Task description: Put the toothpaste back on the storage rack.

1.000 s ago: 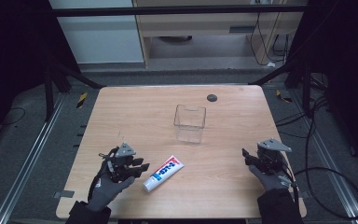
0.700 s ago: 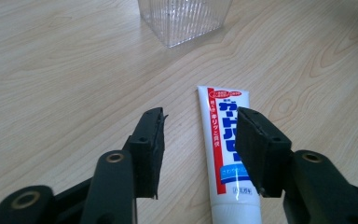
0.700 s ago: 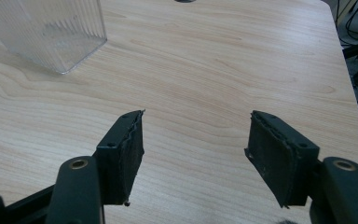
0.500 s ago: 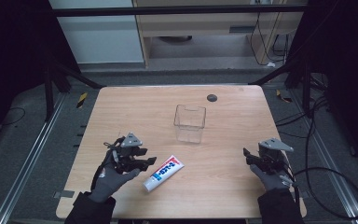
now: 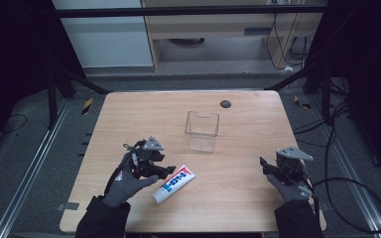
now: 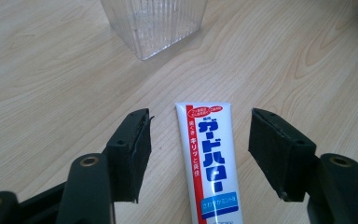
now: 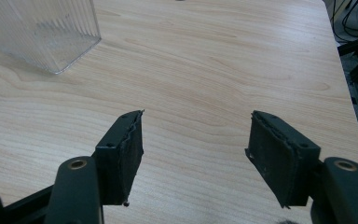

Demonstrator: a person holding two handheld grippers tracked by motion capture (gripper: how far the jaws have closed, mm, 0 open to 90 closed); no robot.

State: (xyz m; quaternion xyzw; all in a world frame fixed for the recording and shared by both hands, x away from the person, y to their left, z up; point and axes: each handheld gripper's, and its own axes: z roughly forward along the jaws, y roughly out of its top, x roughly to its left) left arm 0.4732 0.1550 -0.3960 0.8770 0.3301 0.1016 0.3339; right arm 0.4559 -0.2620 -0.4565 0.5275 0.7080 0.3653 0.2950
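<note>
A white toothpaste tube (image 5: 174, 184) with blue lettering and a red stripe lies flat near the table's front middle. My left gripper (image 5: 164, 171) is open just left of it, and in the left gripper view the tube (image 6: 208, 163) lies between the two spread jaws of that gripper (image 6: 200, 154) without touching either pad. A clear ribbed plastic cup (image 5: 202, 131) stands upright behind the tube, also seen as the cup (image 6: 153, 24) at the top. My right gripper (image 5: 267, 166) hovers open at the front right over bare wood, with nothing between its jaws (image 7: 196, 154).
A small dark round disc (image 5: 225, 103) lies near the table's far edge. The wooden table (image 5: 129, 119) sits inside a dark frame, with cables on the floor at the right. The cup's corner (image 7: 42, 32) shows at the upper left of the right gripper view.
My left gripper has moved right and forward, bringing its open jaws around the toothpaste tube. The right gripper has stayed nearly still.
</note>
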